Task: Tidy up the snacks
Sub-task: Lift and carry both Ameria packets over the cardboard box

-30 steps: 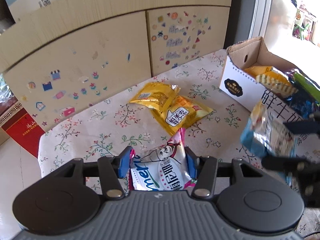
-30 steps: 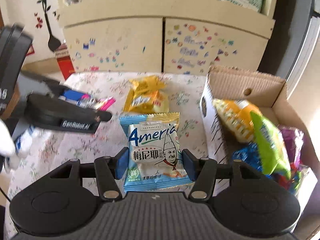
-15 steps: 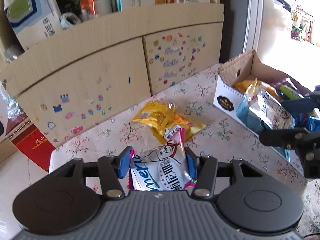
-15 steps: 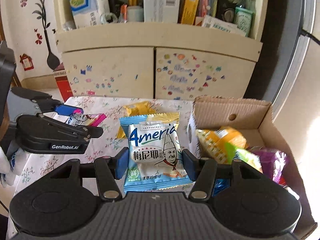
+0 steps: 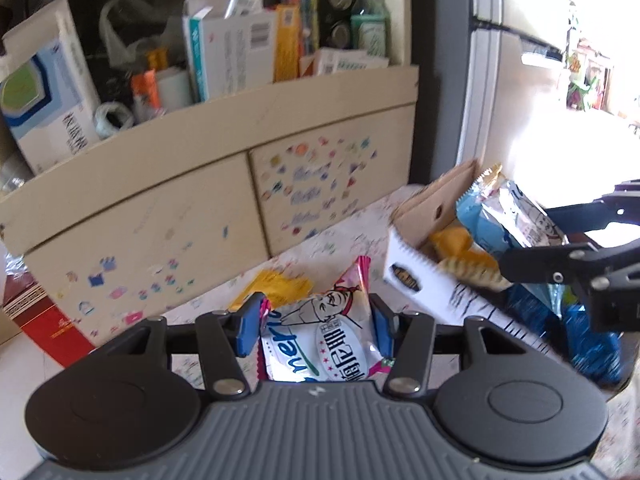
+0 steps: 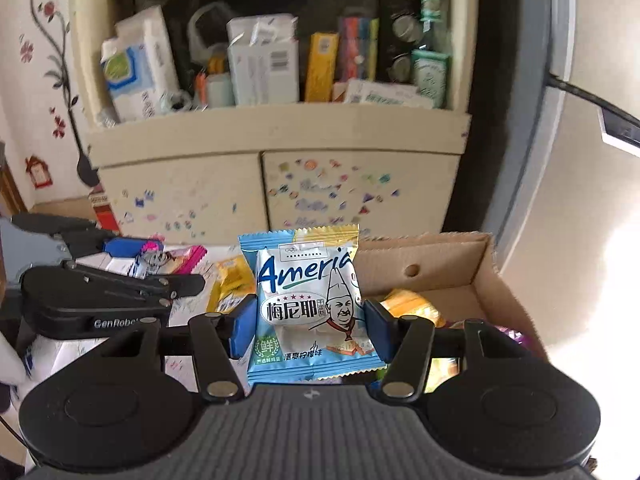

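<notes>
- Right gripper [image 6: 306, 330] pinches a blue snack packet [image 6: 306, 308] by its sides; print reads "Ameri…" over a chef drawing.
- Left gripper [image 5: 316, 330] clamps a pink-edged snack packet [image 5: 320, 336], its lettering upside down.
- Cardboard box [image 6: 460, 264] at 2 o'clock of the blue packet holds more snacks.
- Yellow packets [image 6: 230, 280] lie on the table at 10 o'clock, below the stickered cabinet [image 6: 348, 192].
- "GenRobo…" marks the left gripper's body at 9 o'clock.

Cardboard box [image 6: 480, 276] open on top, snack packets [image 6: 412, 306] filling its bottom.

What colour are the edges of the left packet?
Pink edges on the packet; left wrist view.
</notes>
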### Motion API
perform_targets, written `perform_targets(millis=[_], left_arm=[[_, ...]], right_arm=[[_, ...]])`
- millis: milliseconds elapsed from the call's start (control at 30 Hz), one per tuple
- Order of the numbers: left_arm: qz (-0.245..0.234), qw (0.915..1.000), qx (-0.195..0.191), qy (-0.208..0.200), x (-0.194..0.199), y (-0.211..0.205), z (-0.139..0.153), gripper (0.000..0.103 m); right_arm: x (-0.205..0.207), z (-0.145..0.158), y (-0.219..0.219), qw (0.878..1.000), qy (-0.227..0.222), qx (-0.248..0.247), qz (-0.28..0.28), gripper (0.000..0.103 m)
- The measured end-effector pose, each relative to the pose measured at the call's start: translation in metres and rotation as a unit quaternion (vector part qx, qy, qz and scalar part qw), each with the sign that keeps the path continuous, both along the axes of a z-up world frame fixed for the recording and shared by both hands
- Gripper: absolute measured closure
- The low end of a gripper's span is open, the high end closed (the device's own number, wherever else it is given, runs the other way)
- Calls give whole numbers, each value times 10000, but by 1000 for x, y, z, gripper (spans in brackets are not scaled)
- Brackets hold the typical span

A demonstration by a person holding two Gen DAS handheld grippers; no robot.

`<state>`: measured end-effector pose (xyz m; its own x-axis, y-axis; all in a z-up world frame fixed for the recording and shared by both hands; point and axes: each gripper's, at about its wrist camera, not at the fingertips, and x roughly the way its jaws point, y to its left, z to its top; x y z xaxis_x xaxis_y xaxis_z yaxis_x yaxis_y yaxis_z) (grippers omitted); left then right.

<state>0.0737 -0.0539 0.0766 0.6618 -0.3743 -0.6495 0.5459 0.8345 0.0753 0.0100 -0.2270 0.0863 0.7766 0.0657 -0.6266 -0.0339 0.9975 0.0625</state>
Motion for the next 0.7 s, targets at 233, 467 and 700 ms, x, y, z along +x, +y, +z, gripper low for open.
perform_targets(millis=[233,467,700], left_arm=[[-274,9992,-292,-84,-8,-32,12,50],[-543,9970,-537,-88,-16,-67,18,50],[-871,9940,-667,-40,-26,-104,12,50]], right_arm=[[-8,16,-35,9987,-234,196,-420,40],[-21,25,-74,9937,-366,400,-982,40],[-32,24,-102,9869,-323,609,-1456,40]])
